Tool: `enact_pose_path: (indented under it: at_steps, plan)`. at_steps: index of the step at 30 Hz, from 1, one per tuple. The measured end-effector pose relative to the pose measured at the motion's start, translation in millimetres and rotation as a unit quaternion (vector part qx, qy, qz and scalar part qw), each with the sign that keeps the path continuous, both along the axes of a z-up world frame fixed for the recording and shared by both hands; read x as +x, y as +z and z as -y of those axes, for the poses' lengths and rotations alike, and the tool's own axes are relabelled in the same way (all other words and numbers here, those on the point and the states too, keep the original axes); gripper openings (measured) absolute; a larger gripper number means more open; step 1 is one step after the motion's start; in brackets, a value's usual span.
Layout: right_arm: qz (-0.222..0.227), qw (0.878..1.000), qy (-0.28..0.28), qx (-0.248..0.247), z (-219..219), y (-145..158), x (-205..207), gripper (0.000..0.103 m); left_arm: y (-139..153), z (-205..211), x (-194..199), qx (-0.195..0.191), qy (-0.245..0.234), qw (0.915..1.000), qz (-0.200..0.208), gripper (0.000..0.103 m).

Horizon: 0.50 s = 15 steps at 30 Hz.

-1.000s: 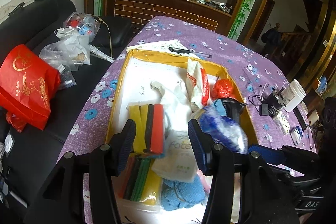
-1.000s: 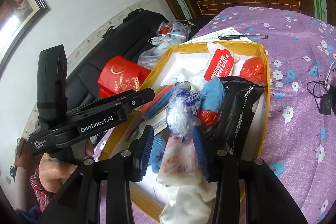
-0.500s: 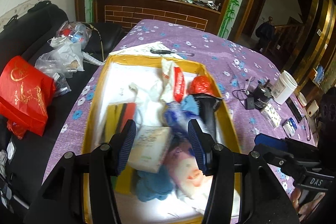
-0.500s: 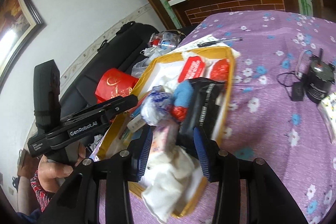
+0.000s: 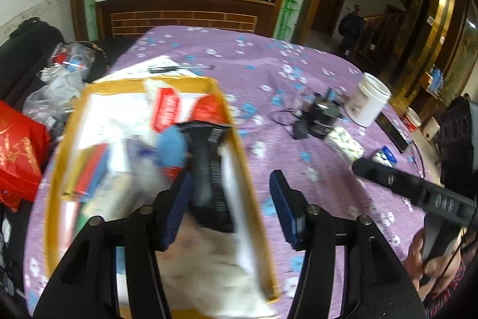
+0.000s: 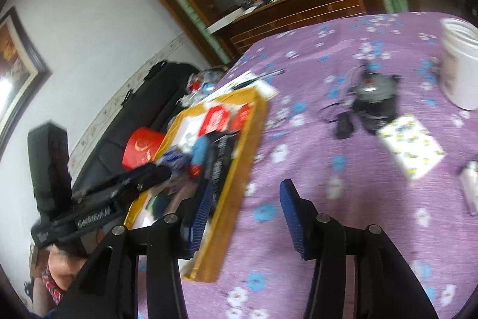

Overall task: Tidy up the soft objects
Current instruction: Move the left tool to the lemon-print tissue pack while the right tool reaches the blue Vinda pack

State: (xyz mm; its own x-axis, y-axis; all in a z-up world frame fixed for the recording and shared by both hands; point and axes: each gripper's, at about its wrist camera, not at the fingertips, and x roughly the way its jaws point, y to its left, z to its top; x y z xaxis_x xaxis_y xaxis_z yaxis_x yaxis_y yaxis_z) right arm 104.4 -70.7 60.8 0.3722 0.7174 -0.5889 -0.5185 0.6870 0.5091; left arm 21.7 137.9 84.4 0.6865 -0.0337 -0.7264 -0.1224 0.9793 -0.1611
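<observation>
Soft objects, pouches, cloths and a blue fuzzy sock (image 5: 171,147), lie heaped in a shallow yellow-rimmed box (image 5: 239,145) at about 9 o'clock on the tabletop (image 5: 269,71), which wears a crinkled purple cloth with blue and white flowers. A glossy black packet (image 5: 206,169) leans along the box's right wall. Right of that rim the cloth is bare and flat toward 3 o'clock as far as a black round device (image 5: 324,117), a patterned flat pack (image 5: 346,141) and a white plastic jar (image 5: 369,99).

Left hand-held gripper (image 5: 230,208) hangs over the box's right edge, its ribbed blue pads parting with nothing pinched between them. Right hand-held gripper (image 6: 245,214) hangs over the box's near right rim and the bare cloth beside it, jaws also spreading, empty. Both views are motion-blurred.
</observation>
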Motion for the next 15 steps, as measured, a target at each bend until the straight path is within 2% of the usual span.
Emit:
enact_pose_path:
  at_steps: [3, 5, 9, 12, 15]
  plan:
    - [0.001, 0.999, -0.034, -0.005, 36.7, 2.6, 14.7, 0.051, -5.0, 27.4, 9.9, 0.0, -0.022, 0.9997, -0.012, 0.056]
    - [-0.001, 0.998, -0.063, -0.006, 64.9, 2.4, 27.4, 0.056, -8.5, 48.3, 18.2, 0.001, -0.039, 0.999, -0.022, 0.056]
    - [0.0, 0.99, -0.143, -0.006, 134.7, -6.2, 53.3, 0.058, -16.6, 88.3, 39.9, -0.015, -0.062, 0.9971, -0.043, 0.055]
    - [0.0, 0.98, -0.2, -0.015, 174.4, -21.8, 64.3, 0.059, -24.6, 112.3, 63.5, -0.038, -0.057, 0.9957, -0.063, 0.061]
    - [-0.025, 0.974, -0.225, -0.009, 197.1, -33.9, 71.3, 0.059, -31.2, 132.4, 87.2, -0.058, -0.044, 0.9945, -0.075, 0.062]
